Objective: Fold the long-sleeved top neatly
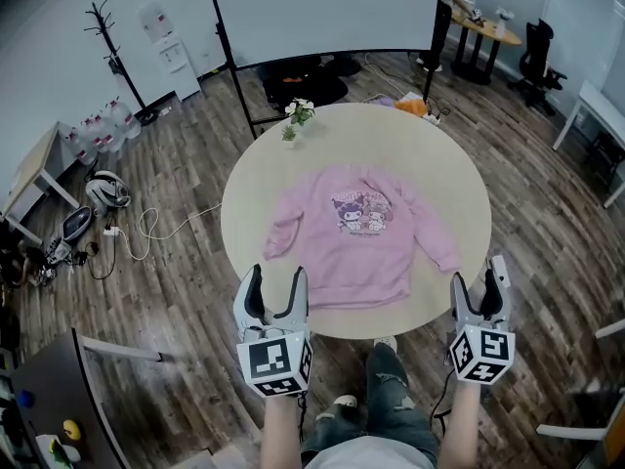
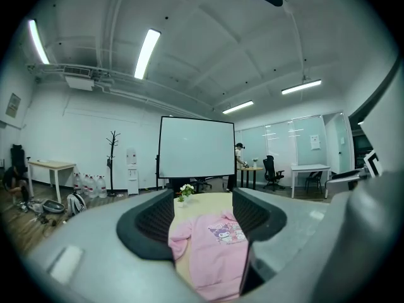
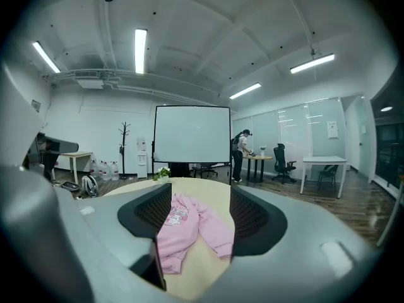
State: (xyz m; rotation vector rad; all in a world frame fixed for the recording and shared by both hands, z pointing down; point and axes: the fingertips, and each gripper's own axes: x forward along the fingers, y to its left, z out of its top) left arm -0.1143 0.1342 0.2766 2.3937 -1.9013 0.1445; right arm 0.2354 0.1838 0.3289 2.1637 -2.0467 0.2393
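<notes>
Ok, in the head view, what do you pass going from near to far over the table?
First the left gripper → pink top → flower vase → white screen.

"Where does the head camera sit?"

"High over the near edge of the table (image 1: 283, 179), looking steeply down past my left gripper (image 1: 276, 275) and right gripper (image 1: 479, 277)."

"And your gripper cameras?"

"Low behind my fingers (image 2: 154, 216), facing level across the table toward the screen (image 1: 322, 8). All three share the pink top (image 1: 356, 252)."

Long ceiling lights (image 2: 146, 52) make the room bright. Gripper views bend round, dark at corners; my left gripper (image 2: 203, 201) looks blurry.
</notes>
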